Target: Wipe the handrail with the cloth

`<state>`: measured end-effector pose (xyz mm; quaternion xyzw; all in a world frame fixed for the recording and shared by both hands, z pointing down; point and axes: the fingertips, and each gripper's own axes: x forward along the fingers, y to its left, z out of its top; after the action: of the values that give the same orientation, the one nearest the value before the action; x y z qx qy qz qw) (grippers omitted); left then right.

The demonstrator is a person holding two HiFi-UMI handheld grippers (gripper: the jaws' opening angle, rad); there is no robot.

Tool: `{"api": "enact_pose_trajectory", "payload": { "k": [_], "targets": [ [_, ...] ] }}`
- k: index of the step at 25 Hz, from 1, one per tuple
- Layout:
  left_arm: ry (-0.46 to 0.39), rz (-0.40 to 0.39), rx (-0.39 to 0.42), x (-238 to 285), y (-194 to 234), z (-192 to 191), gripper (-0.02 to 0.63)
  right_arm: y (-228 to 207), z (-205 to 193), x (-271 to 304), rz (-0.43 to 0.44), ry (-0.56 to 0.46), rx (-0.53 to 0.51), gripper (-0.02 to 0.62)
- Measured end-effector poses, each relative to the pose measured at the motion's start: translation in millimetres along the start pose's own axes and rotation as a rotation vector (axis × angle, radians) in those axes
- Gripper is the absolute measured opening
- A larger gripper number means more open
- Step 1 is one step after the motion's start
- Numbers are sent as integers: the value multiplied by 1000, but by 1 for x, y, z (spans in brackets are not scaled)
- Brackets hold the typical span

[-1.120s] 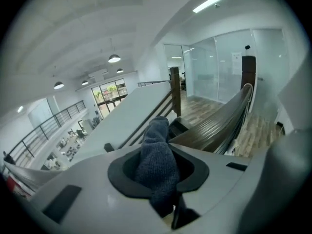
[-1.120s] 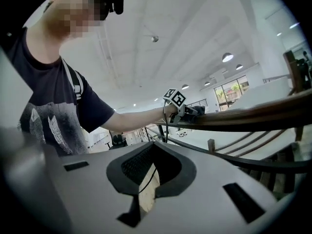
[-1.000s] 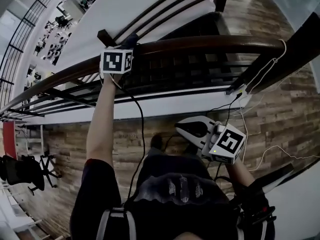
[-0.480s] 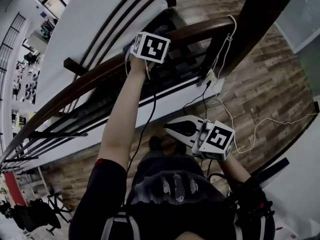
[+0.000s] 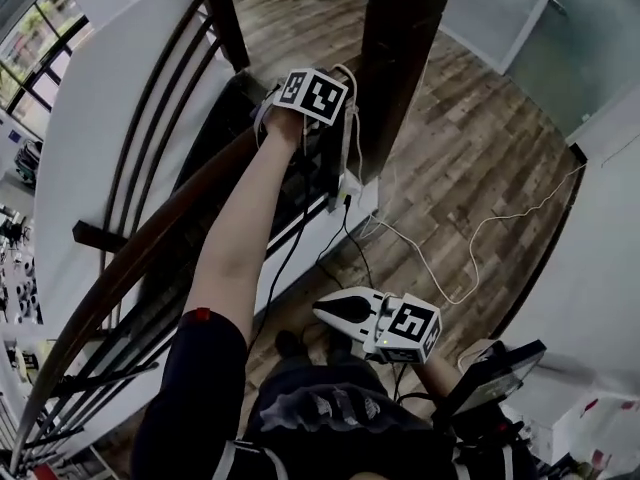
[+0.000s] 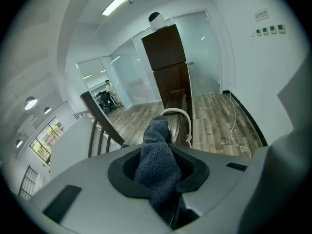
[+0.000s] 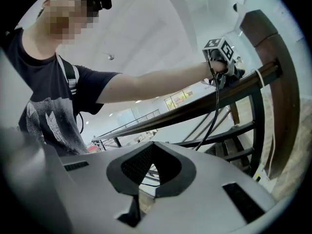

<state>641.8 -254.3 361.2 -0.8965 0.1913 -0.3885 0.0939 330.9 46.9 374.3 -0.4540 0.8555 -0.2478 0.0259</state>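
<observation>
The handrail (image 5: 140,243) curves up from your lower left to the dark post (image 5: 400,58), and your left arm is stretched out straight along it, with the left gripper (image 5: 290,108) at the rail's upper end, just beside the post. The cloth (image 6: 157,160), a dark blue-grey knit, is pinched between that gripper's jaws and sticks out ahead of them towards the rail. The head view shows almost none of the cloth; only the left gripper view shows it clamped. Your right gripper (image 5: 335,311) hangs low by your body, well apart from the rail, its jaws closed together on nothing. The right gripper view shows your outstretched arm side-on above the rail.
</observation>
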Motion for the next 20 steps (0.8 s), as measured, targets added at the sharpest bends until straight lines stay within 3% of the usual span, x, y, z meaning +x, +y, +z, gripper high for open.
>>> {"api": "enact_pose_trajectory", "payload": {
  "k": [4, 8, 10, 12, 14, 15, 18, 20],
  "targets": [
    [-8, -16, 56, 24, -21, 37, 91, -10, -3, -19, -84, -14, 17, 3],
    [-40, -41, 107, 38, -46, 51, 92, -10, -5, -33, -135, -21, 37, 3],
    [-123, -101, 69, 25, -61, 60, 92, -13, -6, -39, -163, -24, 27, 3],
    [-302, -174, -11, -14, -75, 67, 92, -17, -9, -43, -173, -35, 19, 3],
    [-466, -223, -69, -57, -90, 50, 92, -22, -18, -45, -158, -43, 38, 3],
    [-508, -231, -85, -68, -98, 32, 92, -25, -23, -45, -148, -43, 57, 4],
    [-475, -247, -172, -49, -117, -40, 92, -32, -34, -40, -128, -23, 102, 3],
    [-417, -251, -305, -17, -117, -82, 92, -33, -37, -34, -124, -11, 108, 3]
  ]
}}
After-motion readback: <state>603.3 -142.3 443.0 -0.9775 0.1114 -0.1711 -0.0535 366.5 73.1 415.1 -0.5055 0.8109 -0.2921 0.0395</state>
